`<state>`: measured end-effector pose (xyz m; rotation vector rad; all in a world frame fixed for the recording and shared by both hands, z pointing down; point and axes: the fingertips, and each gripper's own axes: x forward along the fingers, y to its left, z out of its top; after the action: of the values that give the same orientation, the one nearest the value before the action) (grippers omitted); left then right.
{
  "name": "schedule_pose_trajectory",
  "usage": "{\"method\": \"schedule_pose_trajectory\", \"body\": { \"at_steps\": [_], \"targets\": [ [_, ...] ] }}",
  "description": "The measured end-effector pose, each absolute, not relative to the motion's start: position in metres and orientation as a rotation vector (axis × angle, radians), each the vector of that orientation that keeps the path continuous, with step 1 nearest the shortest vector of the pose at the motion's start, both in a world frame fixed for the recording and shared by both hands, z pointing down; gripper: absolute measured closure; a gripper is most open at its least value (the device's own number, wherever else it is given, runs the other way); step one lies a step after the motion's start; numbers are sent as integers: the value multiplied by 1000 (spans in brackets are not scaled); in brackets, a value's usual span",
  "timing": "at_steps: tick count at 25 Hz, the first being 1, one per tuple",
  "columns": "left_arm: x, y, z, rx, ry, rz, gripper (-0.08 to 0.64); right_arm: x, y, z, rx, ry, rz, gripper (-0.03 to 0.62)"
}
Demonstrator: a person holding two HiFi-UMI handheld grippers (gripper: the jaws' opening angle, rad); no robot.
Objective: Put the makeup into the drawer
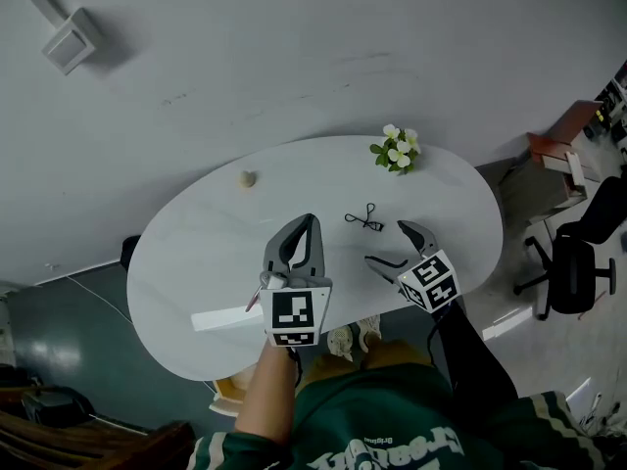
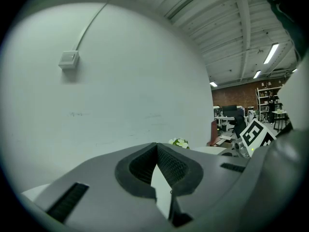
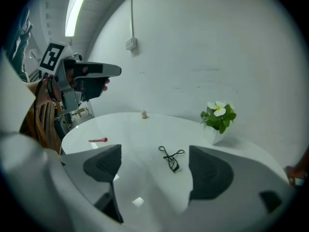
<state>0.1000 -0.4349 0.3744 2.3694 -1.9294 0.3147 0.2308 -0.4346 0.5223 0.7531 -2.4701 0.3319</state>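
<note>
A black eyelash curler [image 1: 363, 220] lies on the white oval table [image 1: 196, 243]; in the right gripper view the curler [image 3: 171, 157] sits ahead, between the two jaws. My right gripper [image 1: 386, 243] hovers just near of it, open [image 3: 154, 151] and holding nothing. A thin pink stick [image 3: 98, 139] lies at the table's left, and in the head view the stick [image 1: 255, 300] peeks out beside my left gripper [image 1: 310, 225]. That gripper [image 2: 157, 146] is shut with its tips together and nothing visible between them. A small beige item [image 1: 248, 178] rests at the far left.
A small pot of white flowers [image 1: 397, 150] stands at the table's far edge. A white flat strip [image 1: 223, 317] juts out at the near left edge. A grey wall rises behind the table. An office chair [image 1: 573, 262] stands on the floor to the right.
</note>
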Motion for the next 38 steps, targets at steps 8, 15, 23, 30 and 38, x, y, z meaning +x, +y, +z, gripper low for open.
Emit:
{"method": "schedule_pose_trajectory", "body": {
  "at_steps": [8, 15, 23, 30, 38],
  "targets": [
    [99, -454, 389, 2277, -1991, 363, 560, 220, -463, 571, 592, -2446, 421, 166],
    [88, -458, 400, 2223, -2025, 385, 560, 212, -476, 602, 519, -2403, 469, 226],
    [80, -459, 404, 2198, -2025, 388, 560, 218, -491, 613, 586, -2336, 419, 547],
    [88, -462, 404, 2216, -1997, 380, 560, 219, -487, 606, 562, -2361, 387, 565],
    [84, -465, 390, 2186, -2017, 311, 560, 214, -494, 557, 642, -2440, 254, 565]
  ]
}}
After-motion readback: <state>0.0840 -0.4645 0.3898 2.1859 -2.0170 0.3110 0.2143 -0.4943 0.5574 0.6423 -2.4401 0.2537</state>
